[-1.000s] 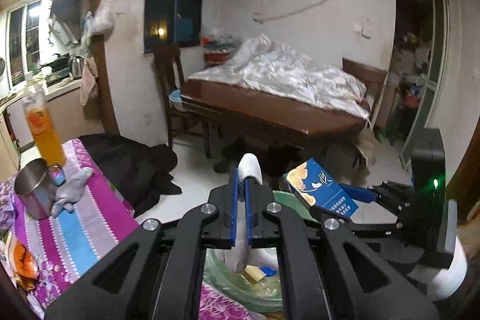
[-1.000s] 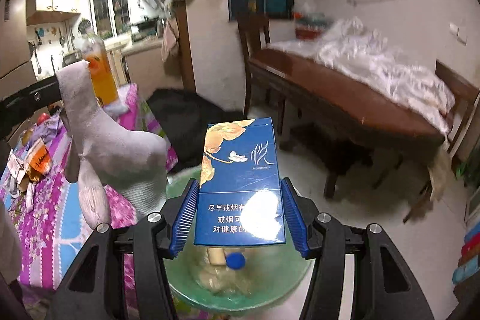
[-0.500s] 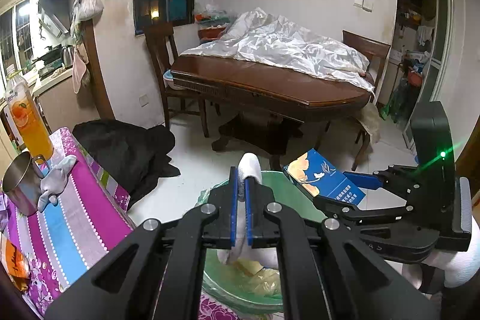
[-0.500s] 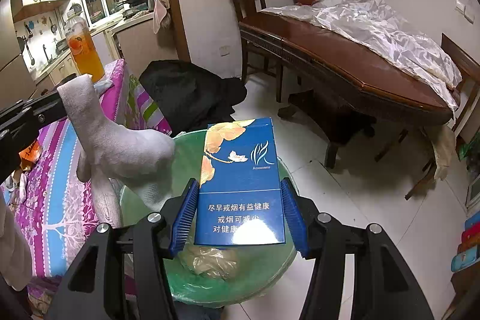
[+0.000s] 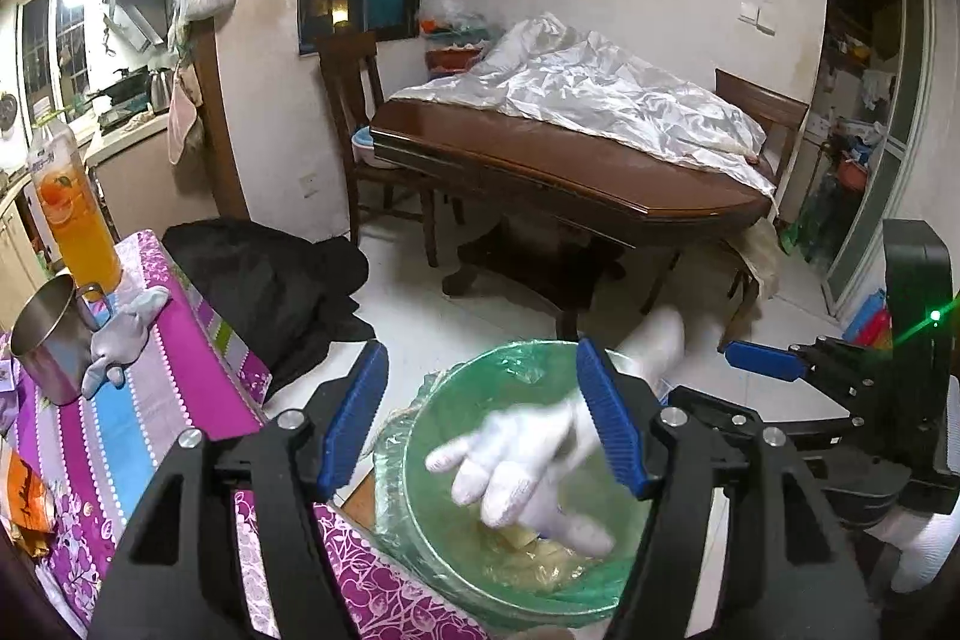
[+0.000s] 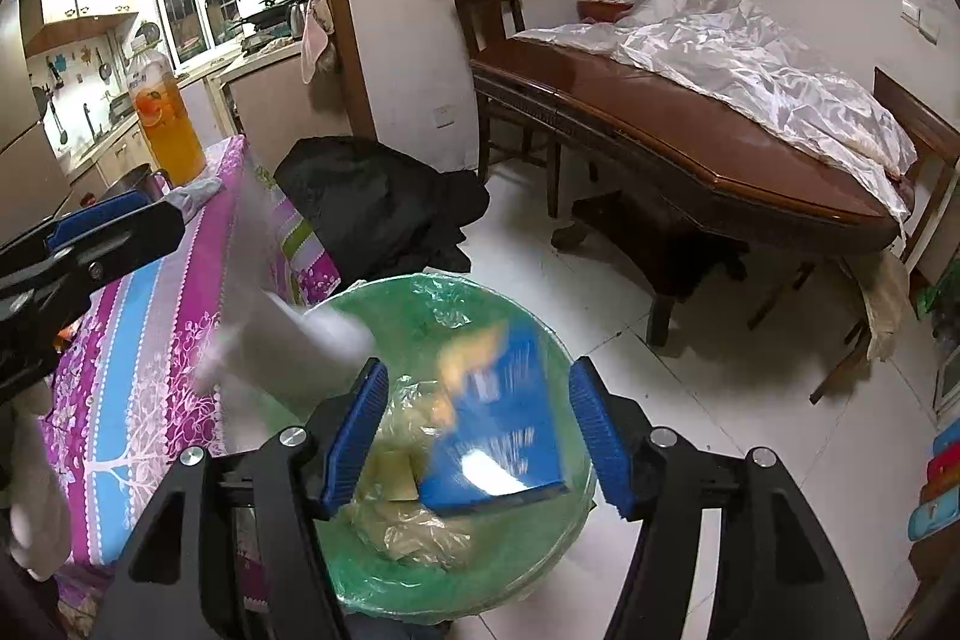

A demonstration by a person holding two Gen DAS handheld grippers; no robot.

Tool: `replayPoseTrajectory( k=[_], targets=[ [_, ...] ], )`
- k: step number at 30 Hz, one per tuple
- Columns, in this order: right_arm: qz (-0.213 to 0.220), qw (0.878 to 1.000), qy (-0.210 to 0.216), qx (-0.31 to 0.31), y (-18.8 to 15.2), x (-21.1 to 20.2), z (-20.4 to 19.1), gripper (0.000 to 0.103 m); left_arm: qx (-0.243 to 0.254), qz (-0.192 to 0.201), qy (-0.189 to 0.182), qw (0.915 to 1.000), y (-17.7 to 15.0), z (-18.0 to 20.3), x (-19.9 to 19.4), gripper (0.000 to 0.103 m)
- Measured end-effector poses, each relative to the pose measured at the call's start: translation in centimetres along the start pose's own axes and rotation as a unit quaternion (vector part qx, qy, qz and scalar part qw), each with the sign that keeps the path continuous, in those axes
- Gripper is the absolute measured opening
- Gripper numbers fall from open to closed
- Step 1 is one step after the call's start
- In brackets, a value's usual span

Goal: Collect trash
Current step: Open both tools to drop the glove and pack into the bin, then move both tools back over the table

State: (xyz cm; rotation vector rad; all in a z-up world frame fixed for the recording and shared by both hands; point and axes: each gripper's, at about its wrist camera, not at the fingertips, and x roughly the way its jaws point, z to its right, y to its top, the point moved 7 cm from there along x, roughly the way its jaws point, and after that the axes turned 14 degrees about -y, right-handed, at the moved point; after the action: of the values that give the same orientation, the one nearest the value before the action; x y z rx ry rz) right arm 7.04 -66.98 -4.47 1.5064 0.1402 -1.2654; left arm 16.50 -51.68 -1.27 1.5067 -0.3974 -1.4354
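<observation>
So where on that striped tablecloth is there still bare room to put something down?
The middle of the striped tablecloth is bare: the blue and pink stripes between the steel mug and the edge by the green-lined bin. The far end is crowded: the mug, a grey sock and the orange drink bottle stand close together. An orange wrapper takes the near-left corner.

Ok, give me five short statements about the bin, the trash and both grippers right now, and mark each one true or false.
1. The left gripper stands open. True; its jaws have just been opening, and the blurred white glove is loose over the green bin.
2. The right gripper clamps the blue box. False; it is open and the box is dropping.
3. The bin has a plastic liner. True.
4. The metal cup is in the bin. False; it stands on the tablecloth.
5. The orange drink bottle lies toppled. False; upright.
</observation>
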Motion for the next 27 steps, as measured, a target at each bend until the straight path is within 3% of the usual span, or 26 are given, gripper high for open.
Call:
replayPoseTrajectory(
  k=[17,23,27],
  targets=[
    [0.027,1.0,0.015,-0.003,0.2,-2.2,-1.5,0.064,-0.023,0.002,0.001,0.9997,-1.3,-1.8,-1.6,0.063],
    [0.062,0.996,0.063,-0.028,-0.1,-5.1,-6.4,0.067,-0.058,0.015,0.033,0.9977,-4.2,-6.0,-6.1,0.064],
    [0.082,0.99,0.105,-0.055,-0.3,-7.1,-11.5,0.067,-0.088,0.025,0.075,0.993,-7.2,-10.5,-10.4,0.064]
  ],
)
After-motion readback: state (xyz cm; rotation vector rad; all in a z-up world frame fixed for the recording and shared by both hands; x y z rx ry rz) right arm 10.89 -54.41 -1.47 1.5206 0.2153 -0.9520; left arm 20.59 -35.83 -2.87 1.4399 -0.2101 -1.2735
